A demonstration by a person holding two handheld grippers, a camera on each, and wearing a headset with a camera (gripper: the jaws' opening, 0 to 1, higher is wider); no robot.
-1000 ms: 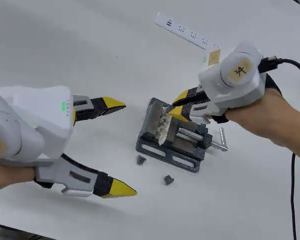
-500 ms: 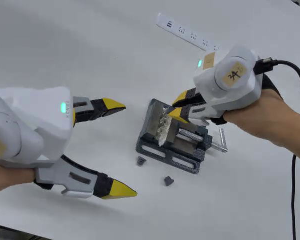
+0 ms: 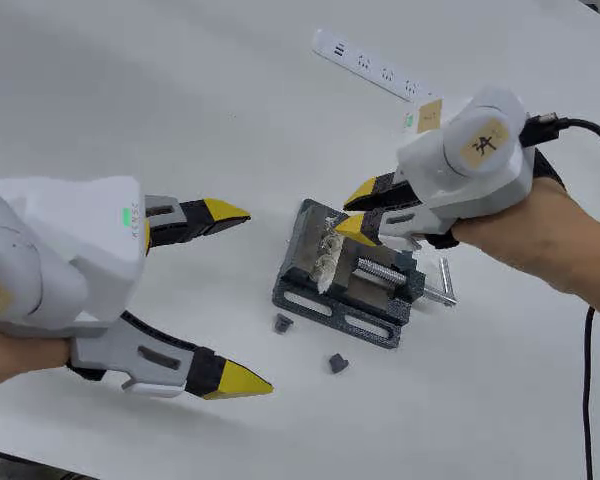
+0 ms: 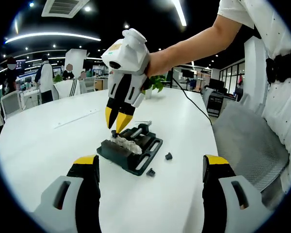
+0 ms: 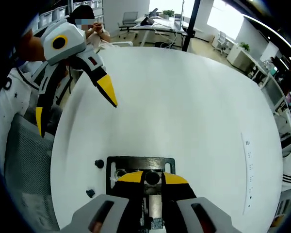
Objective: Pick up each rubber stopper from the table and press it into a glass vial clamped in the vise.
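Moved: the right tool (image 3: 342,220) has drifted a little up and to the right above the vise (image 3: 330,308); the left tool (image 3: 238,295) and the loose stoppers lie as before.
Right tool: pinched on a dark stopper (image 5: 152,178), held just over the row of vials (image 3: 325,255) at the vise's far end.
Left tool: spread wide and empty, hovering beside the vise.
Doing it well: line the stopper up squarely over one vial mouth, push straight down and gently, since glass may crack under a skewed push.
Loose stoppers: two on the tabletop (image 3: 180,120), one (image 3: 283,321) by the vise base, one (image 3: 337,362) nearer.
Vials: several, exact number unclear.
Vise: one.
Power strip (image 3: 375,68): one, well apart.
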